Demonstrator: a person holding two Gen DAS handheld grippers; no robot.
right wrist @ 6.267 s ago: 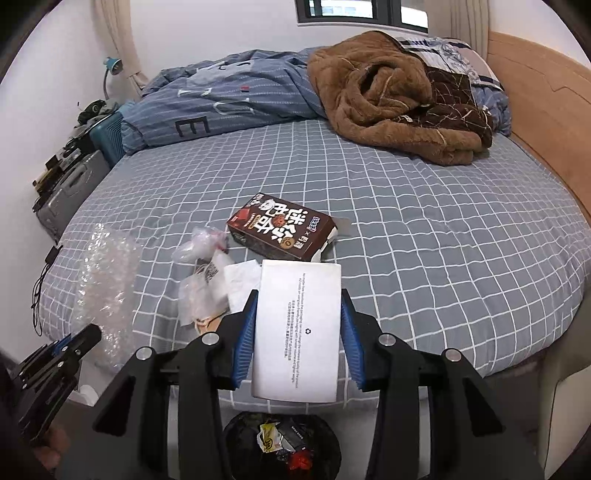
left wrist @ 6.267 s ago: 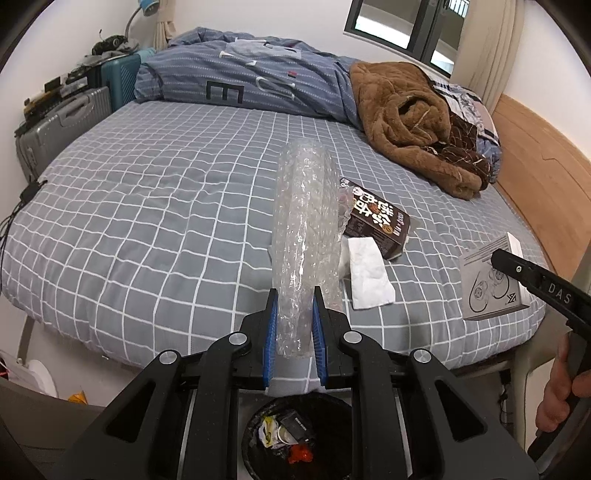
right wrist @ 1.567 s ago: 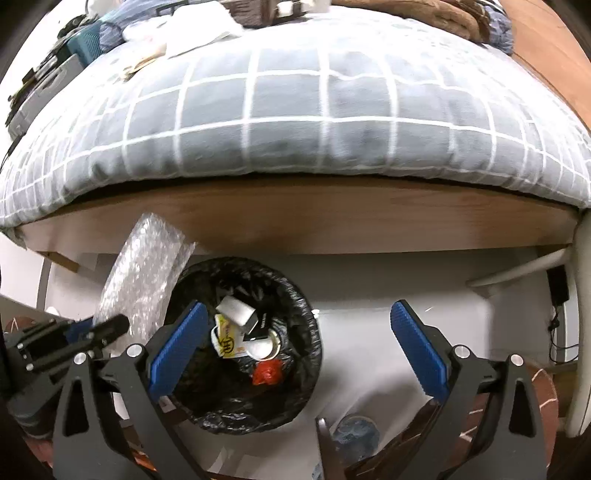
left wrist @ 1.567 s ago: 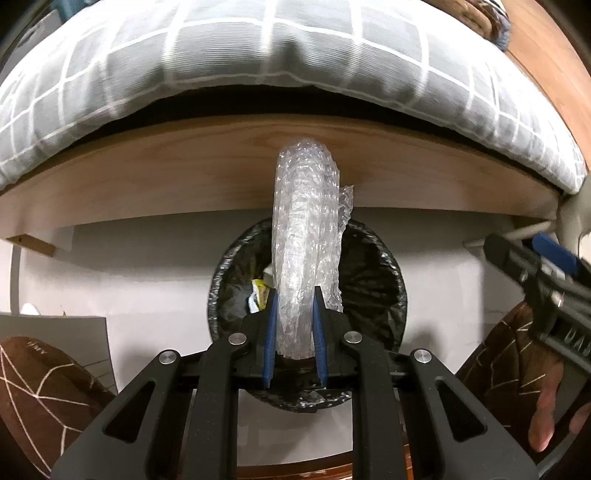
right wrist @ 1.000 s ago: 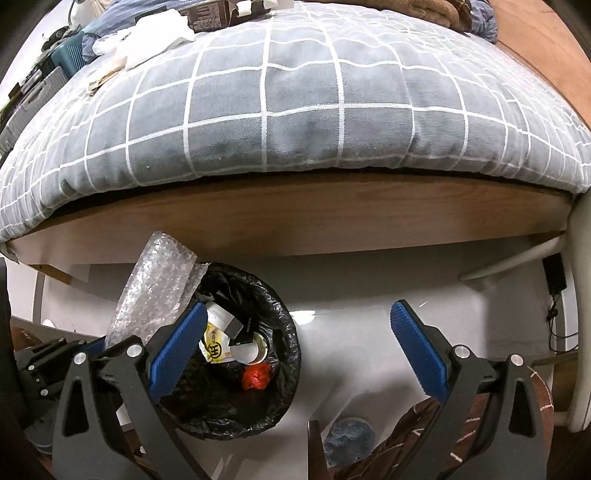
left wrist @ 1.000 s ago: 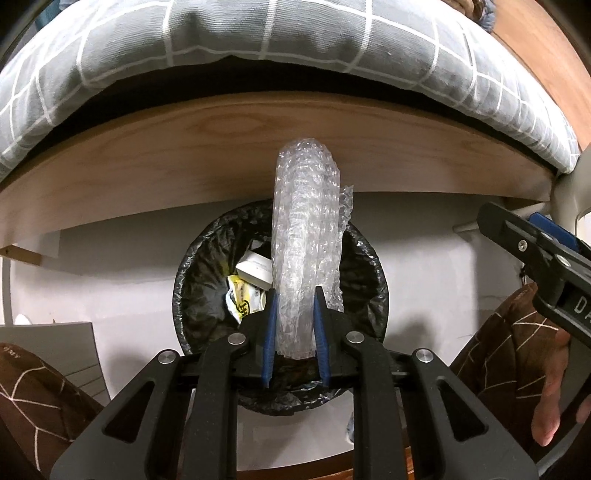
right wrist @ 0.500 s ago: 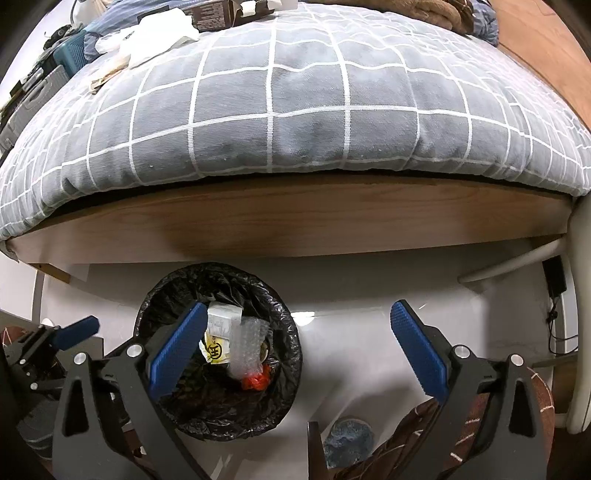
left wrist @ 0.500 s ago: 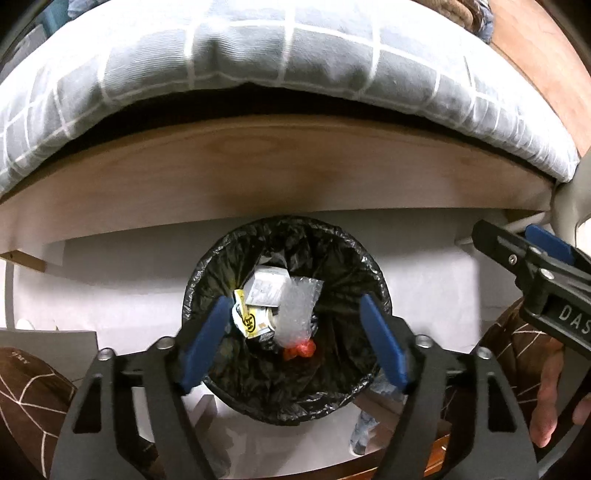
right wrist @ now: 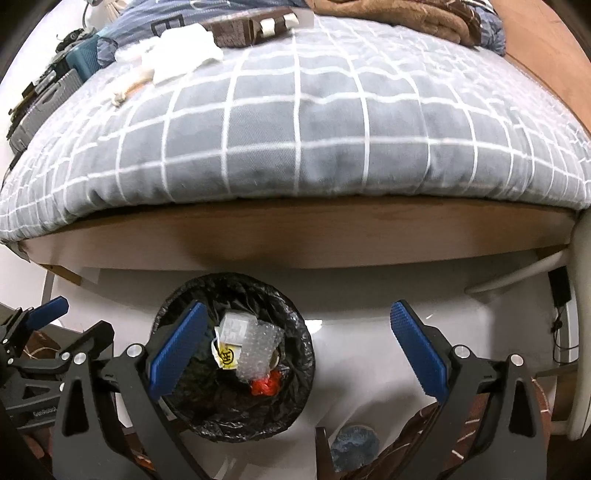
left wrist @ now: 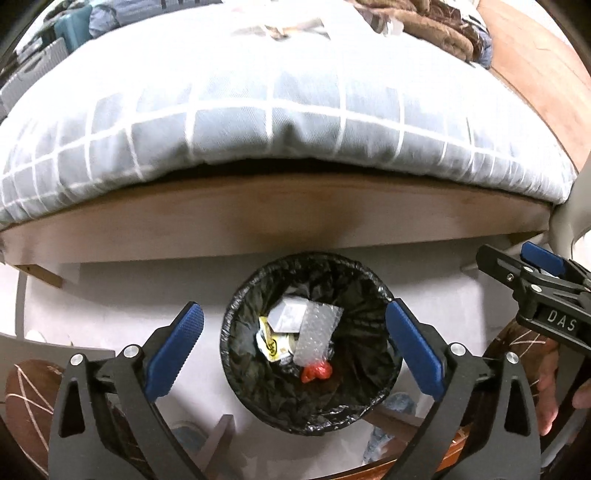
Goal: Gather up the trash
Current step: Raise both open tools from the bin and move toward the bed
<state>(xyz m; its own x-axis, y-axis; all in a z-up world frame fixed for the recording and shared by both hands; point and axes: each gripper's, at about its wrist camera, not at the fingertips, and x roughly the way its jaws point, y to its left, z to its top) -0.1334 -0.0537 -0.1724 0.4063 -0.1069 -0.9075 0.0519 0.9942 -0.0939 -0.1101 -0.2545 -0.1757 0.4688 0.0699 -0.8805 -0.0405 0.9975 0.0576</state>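
A round bin with a black liner (left wrist: pixel 373 275) stands on the floor by the bed's foot. Inside it the bubble wrap (left wrist: pixel 317 332) lies on a white box (left wrist: pixel 288 315), beside a yellow-marked wrapper and a red scrap (left wrist: pixel 314 373). My left gripper (left wrist: pixel 292 310) hangs above the bin, its jaws opening wide with nothing between them. My right gripper (right wrist: pixel 299 306) is open and empty, to the right of the bin (right wrist: pixel 236 277), where the bubble wrap (right wrist: pixel 258 350) shows too. On the bed, white tissue (right wrist: pixel 177 55) and a brown carton (right wrist: pixel 240 29) lie far back.
The grey checked bed (right wrist: pixel 332 129) on its wooden frame fills the upper view. A brown blanket (right wrist: pixel 406 14) and suitcases (right wrist: pixel 44 99) are at the back. A person's hand (left wrist: pixel 550 380) holds the right gripper (left wrist: pixel 506 254). A blue-grey slipper (right wrist: pixel 354 446) lies on the floor.
My left gripper let go of the bubble wrap, which dropped into the bin. Its jaws spread wider and it lifted a little. The right gripper stayed open and still.
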